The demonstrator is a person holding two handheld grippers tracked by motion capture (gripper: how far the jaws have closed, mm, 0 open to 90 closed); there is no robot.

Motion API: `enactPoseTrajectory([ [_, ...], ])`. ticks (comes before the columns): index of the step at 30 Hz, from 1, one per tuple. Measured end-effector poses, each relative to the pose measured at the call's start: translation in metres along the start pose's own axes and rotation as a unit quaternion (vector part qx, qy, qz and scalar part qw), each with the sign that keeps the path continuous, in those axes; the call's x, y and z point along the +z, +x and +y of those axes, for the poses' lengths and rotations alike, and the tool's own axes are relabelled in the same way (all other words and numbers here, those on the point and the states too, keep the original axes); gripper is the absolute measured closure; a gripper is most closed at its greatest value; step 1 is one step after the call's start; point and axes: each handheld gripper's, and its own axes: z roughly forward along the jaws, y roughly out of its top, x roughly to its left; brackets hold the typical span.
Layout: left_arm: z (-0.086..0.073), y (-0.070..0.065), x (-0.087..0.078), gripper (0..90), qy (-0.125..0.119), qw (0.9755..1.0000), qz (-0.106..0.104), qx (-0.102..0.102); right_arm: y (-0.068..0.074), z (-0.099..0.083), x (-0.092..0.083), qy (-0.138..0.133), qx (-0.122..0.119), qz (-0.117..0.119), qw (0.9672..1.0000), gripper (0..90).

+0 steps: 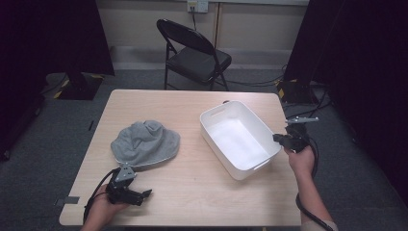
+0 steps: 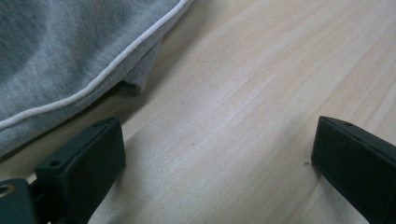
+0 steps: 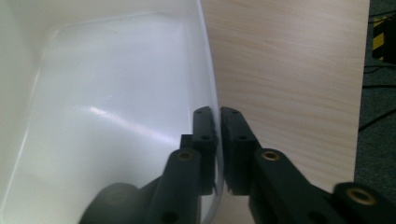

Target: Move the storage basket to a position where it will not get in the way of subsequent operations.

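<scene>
A white plastic bin (image 1: 239, 138) sits on the right half of the wooden bench (image 1: 187, 192), set at an angle, with a slot handle in each short end. The right hand-held gripper (image 1: 280, 139) is at the bin's right near rim. In the right gripper view its two black jaws straddle the thin wall (image 3: 212, 93), one inside the bin and one outside, nearly together on it with a sliver of gap showing, so whether the pads press cannot be told.

A grey hat with white piping (image 1: 145, 143) lies crumpled on the left half of the bench, well apart from the bin. The left hand-held gripper (image 1: 144, 194) rests low on the near left part of the bench, just near of the hat. Its jaws stand wide apart with bare wood between them, and the hat's piped edge (image 2: 116, 65) lies just beyond one jaw.

Beyond the far edge of the bench stands a black folding chair (image 1: 195, 55).
</scene>
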Motion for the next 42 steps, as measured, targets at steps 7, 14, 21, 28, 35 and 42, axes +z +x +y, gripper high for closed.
enactPoseTrajectory([
  [7,0.000,0.000,0.000,2.4,0.000,1.0000,0.000,0.000,0.026,0.012,-0.018,-0.025,-0.013,0.007,0.9996,59.5],
  [14,0.000,0.000,0.000,2.4,0.000,1.0000,0.000,0.000,0.066,0.025,-0.023,-0.033,-0.035,0.050,0.9976,52.8],
  [21,0.000,0.000,0.000,2.4,0.000,1.0000,0.000,0.000,0.101,0.028,-0.018,-0.029,-0.045,0.085,0.9949,50.8],
  [28,0.000,0.000,0.000,2.4,0.000,1.0000,0.000,0.000,0.123,0.022,-0.015,-0.020,-0.057,0.107,0.9924,48.6],
  [35,0.000,0.000,0.000,2.4,0.000,1.0000,0.000,0.000,0.135,0.009,-0.011,-0.013,-0.062,0.123,0.9903,48.8],
  [42,0.000,0.000,0.000,2.4,0.000,1.0000,0.000,0.000,0.150,0.000,-0.007,-0.006,-0.074,0.134,0.9883,48.8],
])
